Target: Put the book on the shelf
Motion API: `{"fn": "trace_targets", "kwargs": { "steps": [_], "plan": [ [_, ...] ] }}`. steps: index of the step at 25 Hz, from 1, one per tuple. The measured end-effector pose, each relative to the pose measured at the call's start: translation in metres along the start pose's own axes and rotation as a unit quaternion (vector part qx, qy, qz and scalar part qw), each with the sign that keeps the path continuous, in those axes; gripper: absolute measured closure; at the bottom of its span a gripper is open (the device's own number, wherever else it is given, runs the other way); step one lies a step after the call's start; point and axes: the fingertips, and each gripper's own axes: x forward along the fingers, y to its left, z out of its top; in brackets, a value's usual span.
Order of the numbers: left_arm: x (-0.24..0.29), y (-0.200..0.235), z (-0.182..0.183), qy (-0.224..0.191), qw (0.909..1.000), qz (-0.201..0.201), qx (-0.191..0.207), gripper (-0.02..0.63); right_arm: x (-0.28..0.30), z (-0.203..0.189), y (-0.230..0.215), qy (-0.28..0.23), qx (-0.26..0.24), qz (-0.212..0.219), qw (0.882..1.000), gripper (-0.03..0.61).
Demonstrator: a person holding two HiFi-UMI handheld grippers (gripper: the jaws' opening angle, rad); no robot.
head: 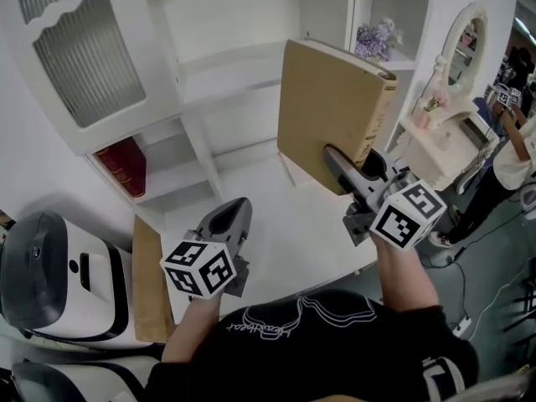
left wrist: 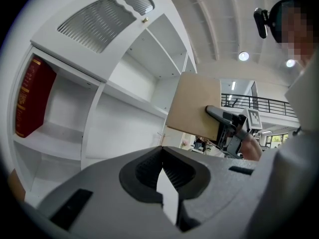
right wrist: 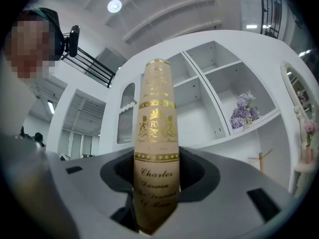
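Note:
A thick tan book (head: 331, 107) with gold lettering on its spine (right wrist: 156, 128) stands upright in the air in front of the white shelf unit (head: 226, 65). My right gripper (head: 335, 159) is shut on its lower edge, one jaw on each cover. The left gripper view shows the book (left wrist: 194, 106) from the side, level with the middle shelf, with the right gripper (left wrist: 219, 114) under it. My left gripper (head: 237, 212) hovers lower and to the left over the white table, its jaws together and holding nothing (left wrist: 162, 156).
A red book (head: 126, 166) leans in the lower left compartment. A flat tan book (head: 151, 283) lies at the table's left edge beside a white and black appliance (head: 50, 275). Purple flowers (head: 377, 38) fill an upper right compartment. A vanity mirror (head: 465, 40) and a person (head: 511, 153) are at the right.

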Motion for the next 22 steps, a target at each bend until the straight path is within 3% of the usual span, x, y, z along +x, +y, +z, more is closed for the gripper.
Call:
{"fn": "trace_targets", "kwargs": {
  "steps": [14, 22],
  "plan": [
    [0.028, 0.033, 0.011, -0.004, 0.9996, 0.028, -0.005, 0.612, 0.091, 0.067, -0.044, -0.035, -0.059, 0.017, 0.997, 0.374],
    [0.034, 0.055, 0.009, 0.003, 0.9989, 0.044, -0.019, 0.612, 0.145, 0.081, -0.067, -0.036, -0.077, 0.007, 0.996, 0.374]
  ]
}}
